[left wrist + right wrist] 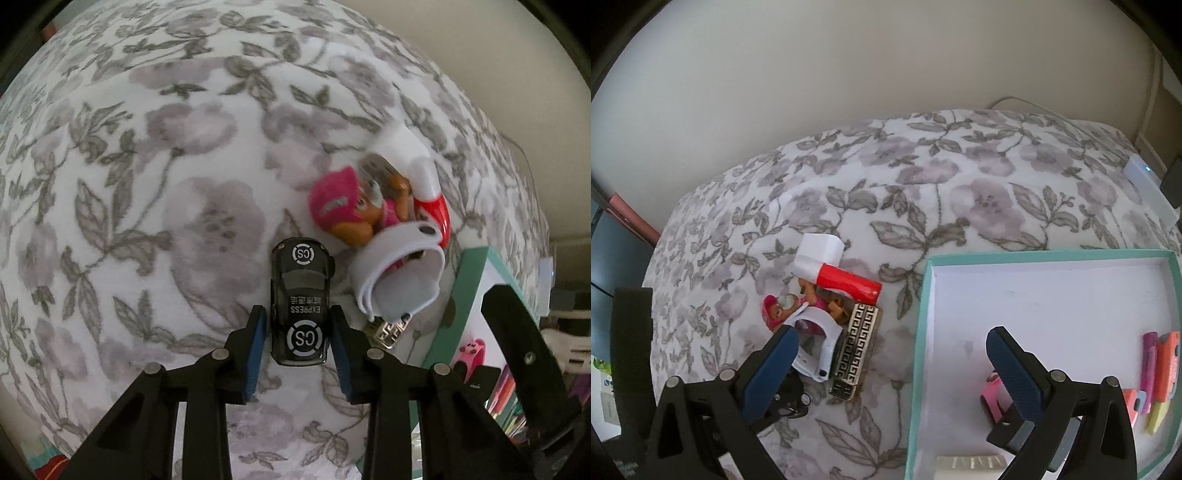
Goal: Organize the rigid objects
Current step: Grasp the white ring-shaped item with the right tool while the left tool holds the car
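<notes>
The left gripper (298, 325) has its blue pads at both sides of the black toy car (299, 306) on the floral cloth (147, 184), narrow gaps remaining. Grasping is the present step; next, close and carry it to the teal tray (921, 332). The right gripper (890, 365) hangs wide open, empty. Further lies the toy pile (380, 218).

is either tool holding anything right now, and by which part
The left tool straddles the black toy car at its near end, but small gaps show beside both pads, so no grip yet. The right tool is open, holding nothing.
</notes>
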